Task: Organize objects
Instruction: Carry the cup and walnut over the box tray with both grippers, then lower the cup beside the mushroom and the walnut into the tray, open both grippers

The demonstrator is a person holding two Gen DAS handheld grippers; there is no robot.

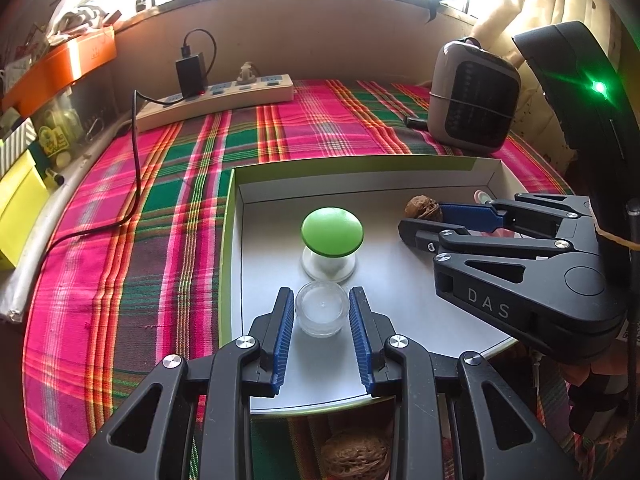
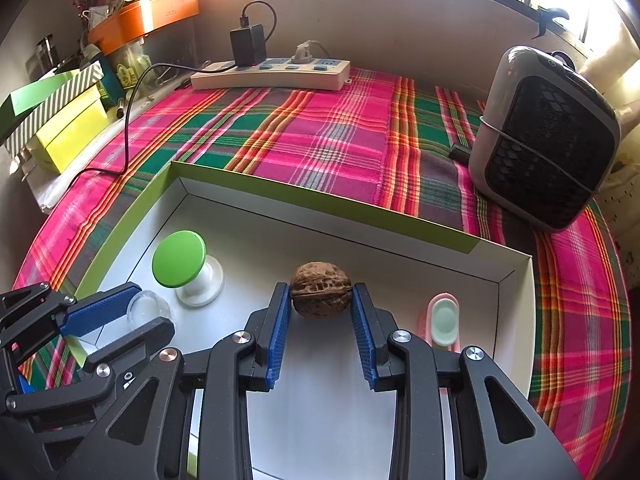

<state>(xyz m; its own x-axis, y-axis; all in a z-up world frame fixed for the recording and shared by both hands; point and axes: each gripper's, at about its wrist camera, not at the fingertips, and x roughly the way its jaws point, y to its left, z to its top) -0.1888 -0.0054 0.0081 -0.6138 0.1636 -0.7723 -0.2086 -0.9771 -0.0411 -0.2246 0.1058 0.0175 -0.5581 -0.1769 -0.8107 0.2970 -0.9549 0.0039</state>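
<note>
A white box with a green rim (image 1: 360, 184) (image 2: 320, 222) lies on the plaid cloth. My left gripper (image 1: 320, 292) (image 2: 154, 308) is shut on a small clear jar (image 1: 321, 314) (image 2: 146, 306), its blue pads pressing both sides, near the box's left front. Just behind the jar stands a green mushroom-shaped object (image 1: 332, 232) (image 2: 180, 258) on a white base. My right gripper (image 2: 321, 286) (image 1: 422, 216) is shut on a brown walnut (image 2: 321, 290) (image 1: 422, 208) in the middle of the box. A pink and mint oval piece (image 2: 442, 320) (image 1: 482, 196) lies to the walnut's right.
A second walnut (image 1: 354, 456) lies outside the box below its front edge. A power strip (image 1: 216, 100) (image 2: 272, 72) with a black charger and a trailing cable (image 1: 136, 160) sits at the back. A grey heater (image 1: 474, 96) (image 2: 548, 136) stands back right. Yellow boxes (image 2: 72, 132) line the left.
</note>
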